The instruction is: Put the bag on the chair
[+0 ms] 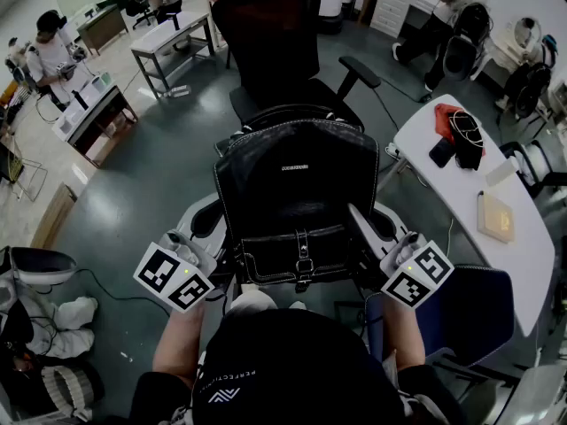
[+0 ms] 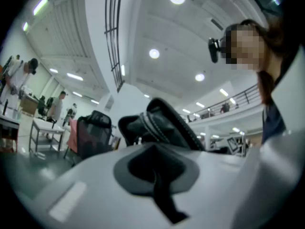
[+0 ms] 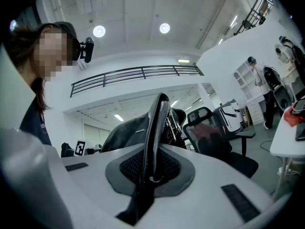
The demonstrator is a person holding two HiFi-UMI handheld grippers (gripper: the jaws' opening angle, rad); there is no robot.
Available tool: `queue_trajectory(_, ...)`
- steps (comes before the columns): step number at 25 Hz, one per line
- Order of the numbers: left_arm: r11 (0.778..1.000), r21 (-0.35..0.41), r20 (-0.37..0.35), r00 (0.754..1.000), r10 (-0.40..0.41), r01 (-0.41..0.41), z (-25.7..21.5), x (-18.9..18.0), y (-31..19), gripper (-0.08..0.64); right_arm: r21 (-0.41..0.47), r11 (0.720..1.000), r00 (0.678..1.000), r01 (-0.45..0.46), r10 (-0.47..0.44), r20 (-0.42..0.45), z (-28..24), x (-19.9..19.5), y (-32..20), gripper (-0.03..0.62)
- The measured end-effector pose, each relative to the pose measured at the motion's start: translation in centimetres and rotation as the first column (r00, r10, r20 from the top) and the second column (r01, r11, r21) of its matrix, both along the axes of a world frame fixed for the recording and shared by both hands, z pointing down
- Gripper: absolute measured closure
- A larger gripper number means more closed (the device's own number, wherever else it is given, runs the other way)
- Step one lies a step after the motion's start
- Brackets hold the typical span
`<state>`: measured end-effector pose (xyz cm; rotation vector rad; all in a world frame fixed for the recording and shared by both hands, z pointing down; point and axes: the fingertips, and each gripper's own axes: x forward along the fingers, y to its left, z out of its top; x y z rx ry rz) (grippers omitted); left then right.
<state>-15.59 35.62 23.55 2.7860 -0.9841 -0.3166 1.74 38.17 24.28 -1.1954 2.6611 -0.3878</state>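
Note:
A black leather bag [image 1: 297,189] with white stitching hangs upright in the air in front of me, held at both sides. My left gripper [image 1: 205,224] is shut at the bag's left side, and in the left gripper view [image 2: 155,168] a dark strip of the bag [image 2: 162,123] runs into its closed jaws. My right gripper [image 1: 359,220] is shut on the bag's black strap [image 3: 155,128], which stands up out of the closed jaws [image 3: 150,168]. The black office chair [image 1: 275,34] stands just beyond the bag, its seat partly hidden behind it, and shows also as chair [image 3: 214,137].
A white table [image 1: 461,193] with a red-and-black bundle [image 1: 456,131] and a phone stands to the right. A blue chair [image 1: 478,312] is at my right side. Desks [image 1: 173,38] and several people are farther off, with shoes [image 1: 71,312] on the floor at left.

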Motion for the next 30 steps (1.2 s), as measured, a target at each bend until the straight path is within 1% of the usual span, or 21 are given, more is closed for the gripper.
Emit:
queue_trajectory(9, 0.997, -0.058, 0.003, 0.999, -0.045, 0.045, 1.4, -0.3, -0.6, 0.558, -0.039, 0.999, 0.999, 0.015, -0.017, -0.029, 1.0, -0.2, -1.0, 0.572)
queue_trajectory(19, 0.993, -0.103, 0.020, 0.998, -0.052, 0.054, 3.0, 0.2, -0.7, 0.558, -0.102, 0.995, 1.000, 0.016, -0.017, -0.009, 2.6, 0.4, -0.9, 0.572)
queue_trajectory(21, 0.992, -0.115, 0.022, 0.998, -0.052, 0.054, 3.5, 0.6, -0.5, 0.558, -0.112, 0.994, 1.000, 0.012, -0.014, -0.016, 3.1, 0.8, -0.7, 0.572)
queue_trajectory(26, 0.988, -0.137, 0.039, 0.997, -0.068, 0.072, 5.2, 3.0, 1.3, 0.558, -0.132, 0.991, 1.000, 0.019, -0.022, -0.020, 4.7, 3.1, 0.9, 0.571)
queue_trajectory(30, 0.984, -0.161, 0.050, 0.996, -0.073, 0.080, 5.9, 2.8, 0.4, 0.558, -0.159, 0.987, 1.000, 0.018, -0.020, -0.014, 5.4, 3.0, 0.1, 0.571)
